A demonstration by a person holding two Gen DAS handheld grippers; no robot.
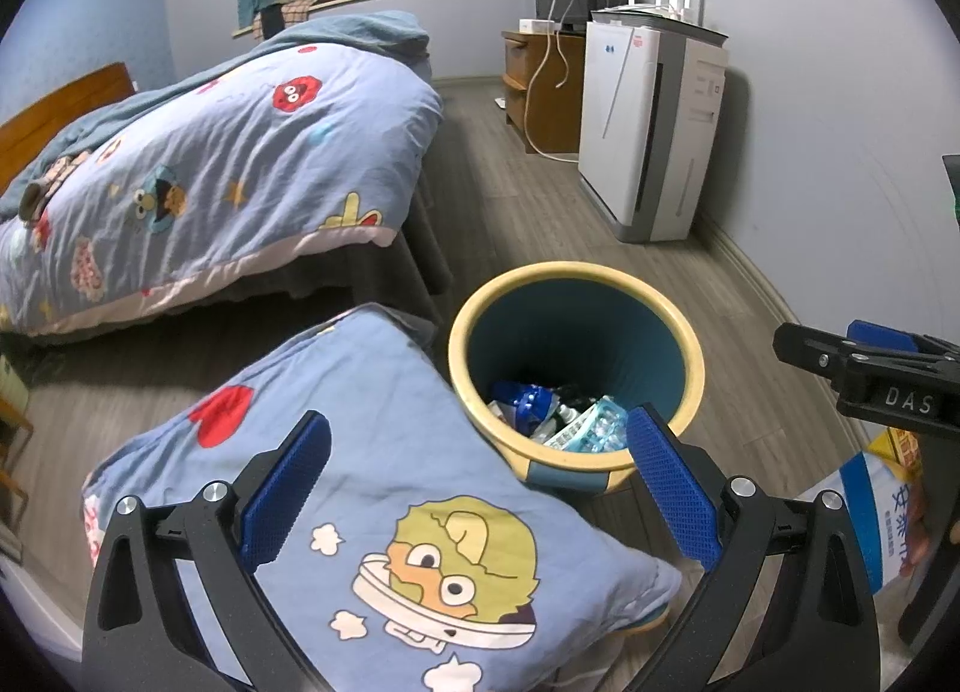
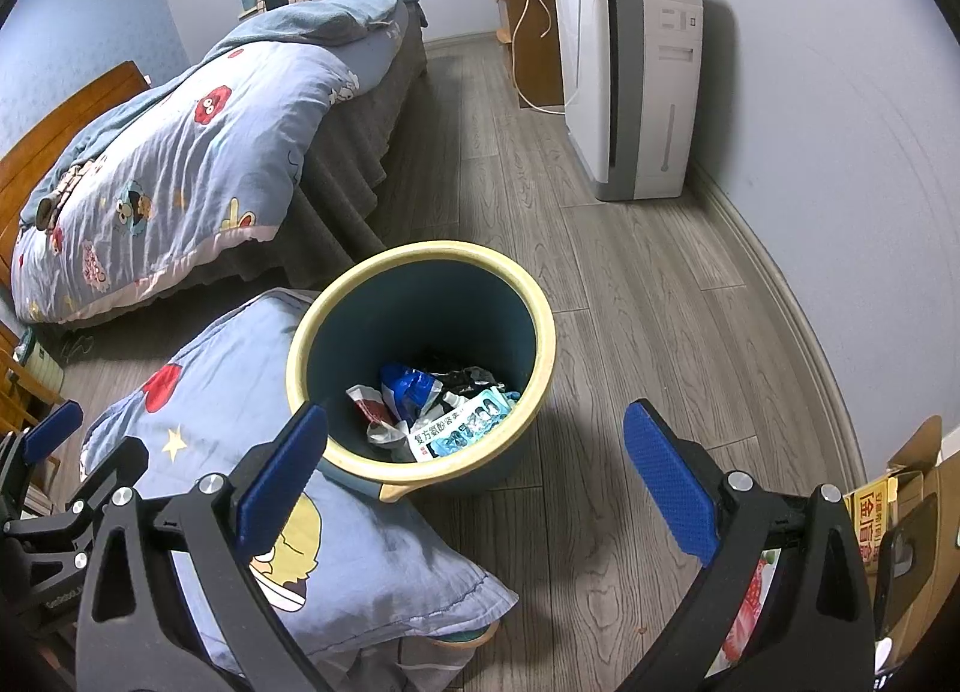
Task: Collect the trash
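A blue trash bin with a yellow rim (image 1: 690, 356) (image 2: 543, 332) stands on the wooden floor. Crumpled wrappers and a blister pack (image 1: 576, 422) (image 2: 456, 422) lie at its bottom. My left gripper (image 1: 480, 476) is open and empty, above a cartoon pillow (image 1: 384, 470) and the bin's near rim. My right gripper (image 2: 477, 464) is open and empty, hovering over the bin's front edge and the floor. The right gripper also shows at the right edge of the left wrist view (image 1: 864, 356). The left gripper shows at the left edge of the right wrist view (image 2: 54, 428).
The pillow (image 2: 240, 392) leans against the bin's left side. A bed with a blue quilt (image 1: 198, 170) (image 2: 168, 164) is behind. A white air purifier (image 1: 648, 128) (image 2: 630, 74) stands by the right wall. Cardboard boxes (image 2: 900, 488) and a printed package (image 1: 870, 506) sit at the right.
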